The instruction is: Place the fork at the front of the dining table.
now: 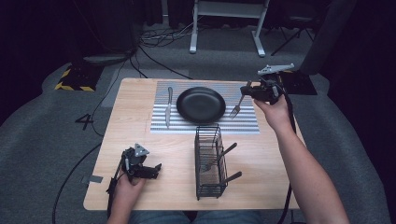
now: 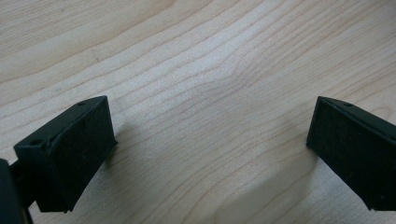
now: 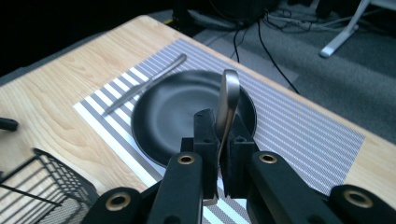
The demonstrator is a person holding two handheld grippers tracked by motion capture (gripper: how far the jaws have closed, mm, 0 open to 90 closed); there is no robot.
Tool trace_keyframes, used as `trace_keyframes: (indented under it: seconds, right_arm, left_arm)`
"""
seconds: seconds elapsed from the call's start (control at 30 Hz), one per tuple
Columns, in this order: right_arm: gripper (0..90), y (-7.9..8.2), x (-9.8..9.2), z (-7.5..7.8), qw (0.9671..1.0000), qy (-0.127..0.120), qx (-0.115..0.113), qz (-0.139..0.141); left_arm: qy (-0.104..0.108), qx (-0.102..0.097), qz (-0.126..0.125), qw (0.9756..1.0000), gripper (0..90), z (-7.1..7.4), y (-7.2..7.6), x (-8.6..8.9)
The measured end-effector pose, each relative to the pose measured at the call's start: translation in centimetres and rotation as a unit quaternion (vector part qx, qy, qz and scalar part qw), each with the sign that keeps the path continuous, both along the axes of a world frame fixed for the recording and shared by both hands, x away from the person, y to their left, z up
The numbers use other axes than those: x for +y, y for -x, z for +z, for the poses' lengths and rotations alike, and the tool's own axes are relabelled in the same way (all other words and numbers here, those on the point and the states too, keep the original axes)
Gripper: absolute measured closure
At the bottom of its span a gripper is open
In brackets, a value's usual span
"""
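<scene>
Fork point(image 1: 236, 110) placement looks partway done: left claw point(image 1: 150, 171) rests released on the near-left surface point(image 1: 140, 130), knife point(image 1: 168, 106) already lies left of the plate point(image 1: 201, 105), right claw point(image 1: 246, 89) clenches the fork above the mat's point(image 1: 243, 123) right side, unplaced.

Left of mat point(image 1: 205, 122): bare table point(image 1: 135, 105), open passage.
Mat's right strip: free beside the plate point(image 1: 201, 104).
Front centre: wire basket point(image 1: 208, 161) blocks, handles jutting right.
Mat's left: knife point(image 1: 168, 106) lies across.
</scene>
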State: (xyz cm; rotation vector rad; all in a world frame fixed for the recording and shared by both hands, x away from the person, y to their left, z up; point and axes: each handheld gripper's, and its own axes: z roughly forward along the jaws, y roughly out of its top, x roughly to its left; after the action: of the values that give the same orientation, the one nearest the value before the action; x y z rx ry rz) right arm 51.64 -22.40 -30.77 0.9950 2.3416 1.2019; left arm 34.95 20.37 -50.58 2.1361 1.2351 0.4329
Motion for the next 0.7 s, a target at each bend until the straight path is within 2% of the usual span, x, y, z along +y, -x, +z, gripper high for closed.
trace_keyframes:
  seconds: [0.43,0.7]
  right_arm:
    - [86.1,-1.4,1.0,-3.1,0.9995,0.016,0.027,0.001]
    - [86.1,-1.8,1.4,-4.4,0.999,0.021,0.038,0.007]
  left_arm:
    - [0.0,0.0,0.0,1.0,0.9,0.0,0.0,0.0]
    - [0.0,0.0,0.0,1.0,0.9,0.0,0.0,0.0]
